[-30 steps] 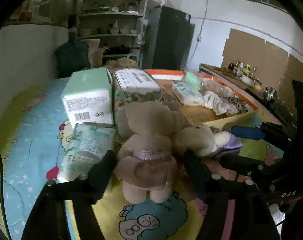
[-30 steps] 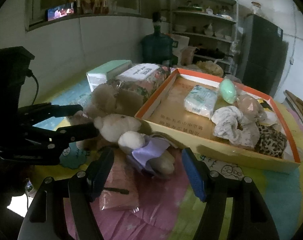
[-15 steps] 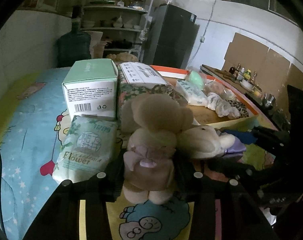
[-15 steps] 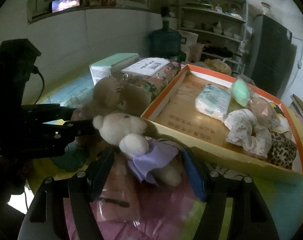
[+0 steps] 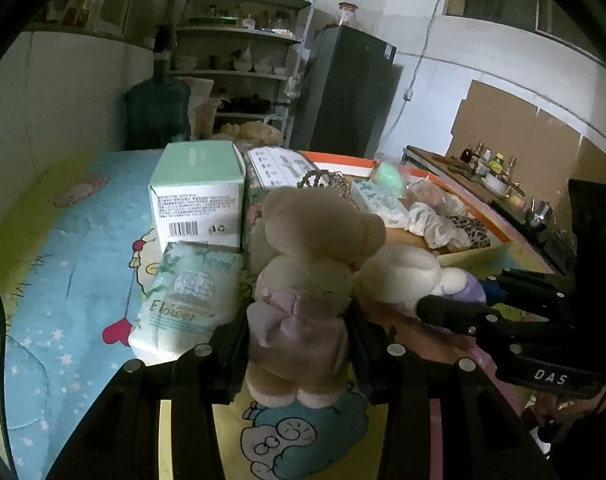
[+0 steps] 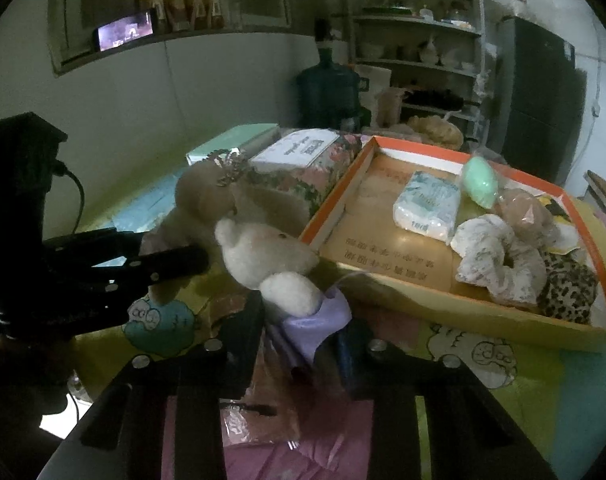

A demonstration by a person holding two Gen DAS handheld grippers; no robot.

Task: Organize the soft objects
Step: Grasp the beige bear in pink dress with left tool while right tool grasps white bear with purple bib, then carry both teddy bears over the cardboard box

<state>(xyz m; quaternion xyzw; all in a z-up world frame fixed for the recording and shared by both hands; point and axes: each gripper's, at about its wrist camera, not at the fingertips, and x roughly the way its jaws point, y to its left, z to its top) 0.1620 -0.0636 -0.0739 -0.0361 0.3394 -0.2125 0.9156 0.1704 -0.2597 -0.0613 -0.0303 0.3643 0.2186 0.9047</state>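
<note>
A brown plush bear (image 5: 303,272) in a pink dress stands upright on the cartoon cloth, and my left gripper (image 5: 299,320) is shut on its waist. Beside it on the right lies a white plush toy (image 5: 403,276) in a purple dress. My right gripper (image 6: 299,328) is closing its jaws on that purple dress, and the pads press the fabric. The right wrist view shows the white toy (image 6: 263,256) leaning against the brown bear (image 6: 207,196), with the left gripper's fingers (image 6: 171,264) coming in from the left. An orange-rimmed cardboard tray (image 6: 343,184) sits just behind both toys.
The tray holds a tissue pack (image 6: 427,204), a green soft piece (image 6: 479,178) and scrunchies (image 6: 499,260). A mint box (image 5: 195,196), a floral box (image 5: 279,168) and a flat tissue pack (image 5: 191,296) crowd the left. A pink packet (image 6: 259,412) lies under the right gripper.
Both grippers' jaws have come together: the left onto the brown bear's waist, the right onto the white toy's purple dress. Neither hand has shifted much.
</note>
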